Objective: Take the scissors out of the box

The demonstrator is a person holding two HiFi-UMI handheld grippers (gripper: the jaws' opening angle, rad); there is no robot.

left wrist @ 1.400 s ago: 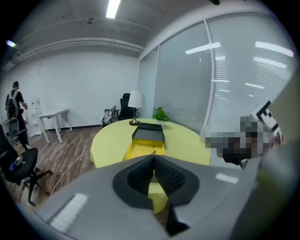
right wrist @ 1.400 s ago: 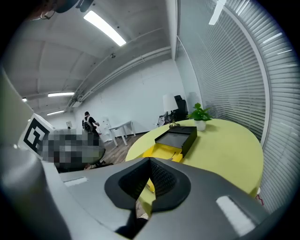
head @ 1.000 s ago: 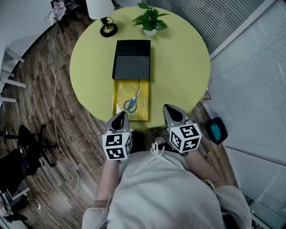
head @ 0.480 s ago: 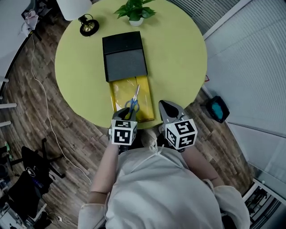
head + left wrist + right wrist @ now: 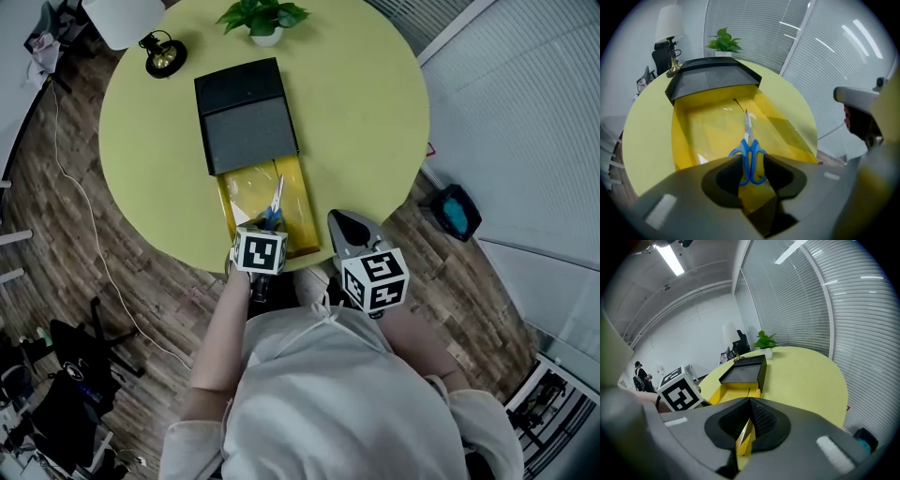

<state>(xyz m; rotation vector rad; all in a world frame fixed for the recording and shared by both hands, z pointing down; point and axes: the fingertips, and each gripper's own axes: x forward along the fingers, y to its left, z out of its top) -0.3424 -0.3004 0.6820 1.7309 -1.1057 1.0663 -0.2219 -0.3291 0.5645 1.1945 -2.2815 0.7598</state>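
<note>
While you lean over the round yellow-green table [image 5: 375, 112], read it thus:
Left gripper [image 5: 751, 159]: pointing steeply down over the tray, jaws opening, nothing clasped.
Blue-handled steel scissors [image 5: 748, 146]: flat in the yellow open tray [image 5: 689, 131], handles between your left jaws, seemingly untouched by the pads.
Black sliding cover [image 5: 712, 79]: over the tray's far end.
Right gripper [image 5: 750, 405]: jaws closed together, empty, by the table's near edge.

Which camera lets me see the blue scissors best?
The left gripper view: the scissors lie close in the yellow box, handles between the opening jaws of the left gripper. The head view shows them tiny, partly behind that gripper. The right gripper view misses them.
</note>
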